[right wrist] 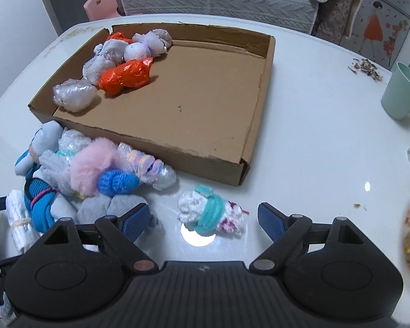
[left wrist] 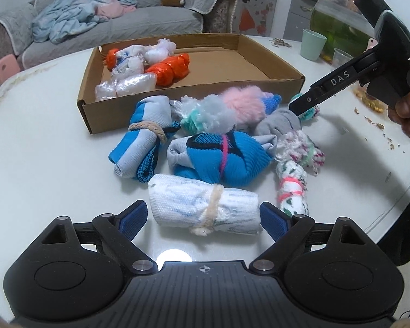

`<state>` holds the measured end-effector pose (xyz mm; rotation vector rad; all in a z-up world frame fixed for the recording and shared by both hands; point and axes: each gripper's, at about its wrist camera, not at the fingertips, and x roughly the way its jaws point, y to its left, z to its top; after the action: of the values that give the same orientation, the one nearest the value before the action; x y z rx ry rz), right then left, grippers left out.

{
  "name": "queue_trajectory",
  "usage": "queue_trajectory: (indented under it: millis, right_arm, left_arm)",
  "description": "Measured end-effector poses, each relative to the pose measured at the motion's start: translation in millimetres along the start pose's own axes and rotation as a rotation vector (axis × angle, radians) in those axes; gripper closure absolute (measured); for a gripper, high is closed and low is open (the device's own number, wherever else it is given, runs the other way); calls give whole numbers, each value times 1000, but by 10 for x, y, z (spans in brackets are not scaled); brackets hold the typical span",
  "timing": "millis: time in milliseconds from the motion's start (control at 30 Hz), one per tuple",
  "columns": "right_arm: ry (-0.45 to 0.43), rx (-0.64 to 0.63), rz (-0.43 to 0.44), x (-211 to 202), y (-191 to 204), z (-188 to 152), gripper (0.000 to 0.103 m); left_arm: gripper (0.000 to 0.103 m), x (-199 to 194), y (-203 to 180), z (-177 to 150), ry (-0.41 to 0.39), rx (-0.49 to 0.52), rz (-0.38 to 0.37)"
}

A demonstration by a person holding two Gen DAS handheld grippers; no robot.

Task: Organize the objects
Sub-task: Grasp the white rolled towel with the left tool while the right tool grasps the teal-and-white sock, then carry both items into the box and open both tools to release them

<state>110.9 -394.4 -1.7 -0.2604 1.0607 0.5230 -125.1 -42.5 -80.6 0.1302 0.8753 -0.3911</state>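
Observation:
A shallow cardboard box (left wrist: 273, 67) (right wrist: 259, 104) stands on the white table; its left part holds several orange and clear plastic-wrapped bundles (left wrist: 169, 71) (right wrist: 125, 75). A pile of rolled socks and fluffy bundles (left wrist: 218, 147) (right wrist: 95, 169) lies in front of it. My left gripper (left wrist: 203, 216) is open, its fingers on either side of a white roll tied with cream yarn (left wrist: 205, 209). My right gripper (right wrist: 202, 220) is open around a small white bundle with a teal band (right wrist: 213, 213) lying apart from the pile. The right gripper also shows in the left wrist view (left wrist: 303, 109).
A mint green cup (left wrist: 313, 43) (right wrist: 401, 95) stands at the table's right, with a green-filled glass jar (left wrist: 341, 27) behind it. Crumbs and seed husks (right wrist: 365, 67) are scattered at the right. A grey sofa with clothes (left wrist: 95, 13) is beyond the table.

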Motion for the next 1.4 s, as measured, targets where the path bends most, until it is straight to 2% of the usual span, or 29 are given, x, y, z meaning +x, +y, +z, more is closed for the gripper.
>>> queue_trajectory:
  millis: [267, 400, 600, 767, 900, 1400]
  right_arm:
    - [37, 6, -14, 83, -5, -32, 22]
    - [47, 9, -33, 80, -22, -43, 28]
    - [55, 9, -31, 88, -9, -50, 31]
    - [49, -7, -38, 87, 9, -39, 44]
    - [45, -8, -29, 60, -8, -53, 52]
    - [21, -16, -13, -139, -78, -124, 54]
  left_arm:
    - [9, 30, 55, 50, -11, -21, -5]
    - [8, 64, 60, 48, -3, -42, -2]
    - [8, 94, 33, 34, 3, -54, 13]
    - [17, 117, 28, 21, 5, -69, 2]
    - [19, 103, 35, 21, 3, -74, -2]
    - [21, -154, 133, 76, -24, -21, 4]
